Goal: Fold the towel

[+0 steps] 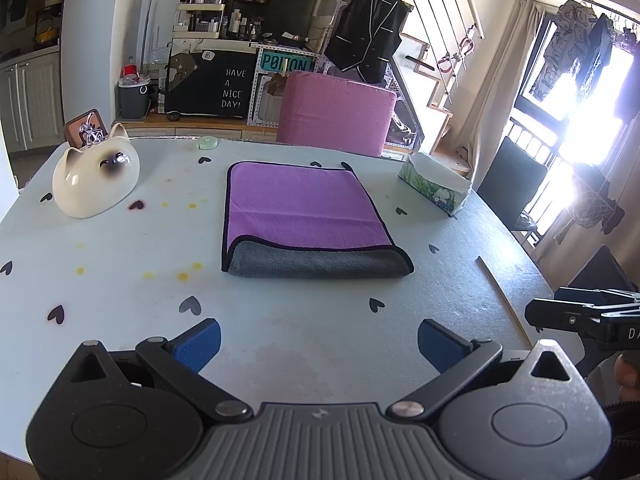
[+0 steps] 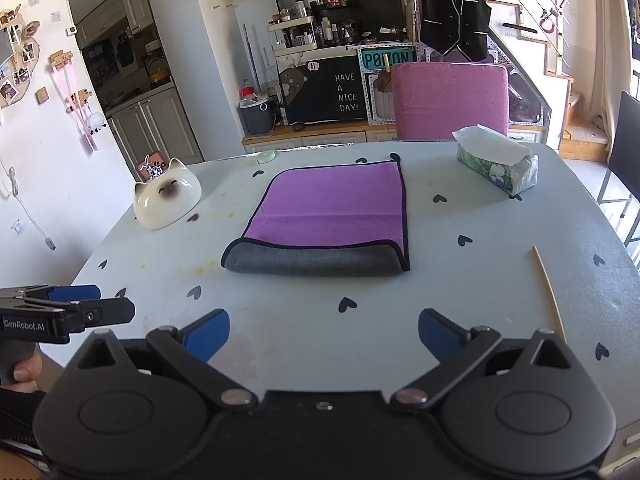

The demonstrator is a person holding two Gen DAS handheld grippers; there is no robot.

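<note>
A purple towel (image 1: 302, 204) with a dark edge lies folded on the pale table (image 1: 120, 300), its grey underside showing along the near fold. It also shows in the right wrist view (image 2: 332, 208). My left gripper (image 1: 318, 344) is open and empty, low over the table, well short of the towel's near edge. My right gripper (image 2: 324, 336) is open and empty, also short of the towel. The right gripper's side shows at the right edge of the left wrist view (image 1: 580, 316); the left gripper's side shows at the left of the right wrist view (image 2: 68, 312).
A ceramic cat head (image 1: 96, 182) sits at the far left. A tissue box (image 1: 438, 184) stands at the far right. A thin wooden stick (image 2: 548, 292) lies near the right edge. A small green disc (image 1: 207, 143) and a pink chair (image 1: 336, 112) are at the far side.
</note>
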